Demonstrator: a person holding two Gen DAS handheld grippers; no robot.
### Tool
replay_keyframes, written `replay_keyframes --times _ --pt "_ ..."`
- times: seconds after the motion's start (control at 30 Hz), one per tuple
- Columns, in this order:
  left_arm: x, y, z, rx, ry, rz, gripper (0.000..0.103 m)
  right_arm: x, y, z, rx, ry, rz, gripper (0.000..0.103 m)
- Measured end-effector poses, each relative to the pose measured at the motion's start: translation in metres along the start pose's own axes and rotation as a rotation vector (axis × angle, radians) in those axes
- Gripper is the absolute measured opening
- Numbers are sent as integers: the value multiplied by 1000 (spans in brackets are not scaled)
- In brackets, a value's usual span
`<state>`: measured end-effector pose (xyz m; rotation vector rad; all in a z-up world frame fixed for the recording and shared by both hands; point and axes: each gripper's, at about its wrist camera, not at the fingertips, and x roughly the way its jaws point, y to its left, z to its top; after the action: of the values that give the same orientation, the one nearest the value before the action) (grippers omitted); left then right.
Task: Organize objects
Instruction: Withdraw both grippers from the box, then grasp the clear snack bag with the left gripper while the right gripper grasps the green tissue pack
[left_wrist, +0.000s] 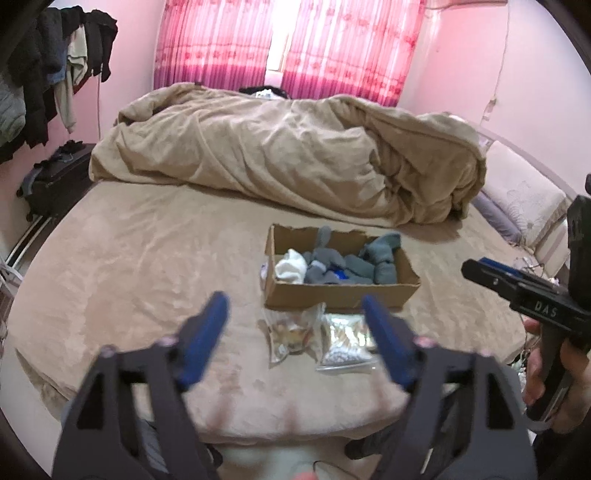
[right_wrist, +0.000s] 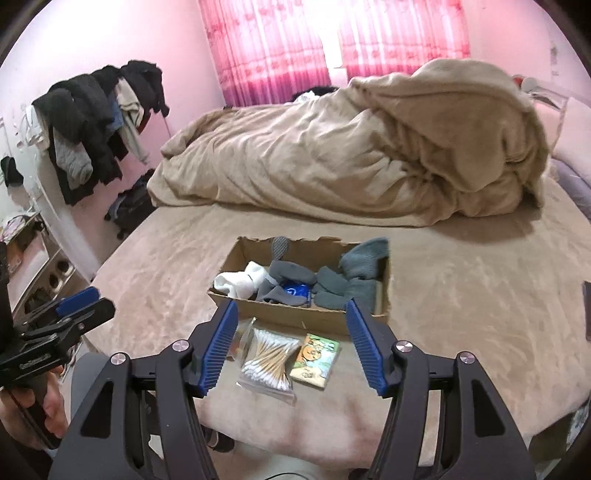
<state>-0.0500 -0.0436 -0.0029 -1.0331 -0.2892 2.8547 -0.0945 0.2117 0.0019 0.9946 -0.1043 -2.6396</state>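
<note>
A cardboard box (left_wrist: 332, 297) (right_wrist: 295, 317) sits on the bed, holding grey socks (left_wrist: 354, 264) (right_wrist: 332, 284), a white sock (left_wrist: 290, 269) (right_wrist: 238, 280) and a blue item (right_wrist: 293, 290). In front of it lie a clear bag of cotton swabs (right_wrist: 267, 360) (left_wrist: 347, 347), a small clear packet (left_wrist: 291, 332) and a colourful packet (right_wrist: 316, 354). My left gripper (left_wrist: 295, 314) is open and empty, held above the near edge of the bed. My right gripper (right_wrist: 291, 321) is open and empty, hovering over the bags. Each gripper shows from the side in the other view, the right one (left_wrist: 480, 271) and the left one (right_wrist: 96, 299).
A bunched tan duvet (left_wrist: 295, 155) (right_wrist: 351, 155) fills the far half of the bed. Pillows (left_wrist: 524, 199) lie at the right. A rack of dark clothes (right_wrist: 96, 122) and a suitcase (left_wrist: 55, 184) stand at the left wall. Pink curtains (left_wrist: 288, 44) hang behind.
</note>
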Motion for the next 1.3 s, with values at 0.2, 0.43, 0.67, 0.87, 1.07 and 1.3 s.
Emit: replay_keyframes --times 0.2,0.43,0.67,0.87,1.07,1.3 --pt "9 -7 -21 14 62 -4 91 -13 -3 -18 4 -7 -22 65" --pt "41 -11 -50 18 150 3 91 6 -10 -44 3 65 -38 65" --pt "74 -12 -63 20 208 5 91 30 -20 -57 20 116 -40 65" --pt "98 -8 -66 15 231 9 91 57 -28 -66 34 169 -38 65" --pt "125 -5 -66 25 249 22 91 79 -33 -73 39 209 -33 65" --pt "161 -3 -65 26 271 27 91 106 -41 -80 44 246 -31 65"
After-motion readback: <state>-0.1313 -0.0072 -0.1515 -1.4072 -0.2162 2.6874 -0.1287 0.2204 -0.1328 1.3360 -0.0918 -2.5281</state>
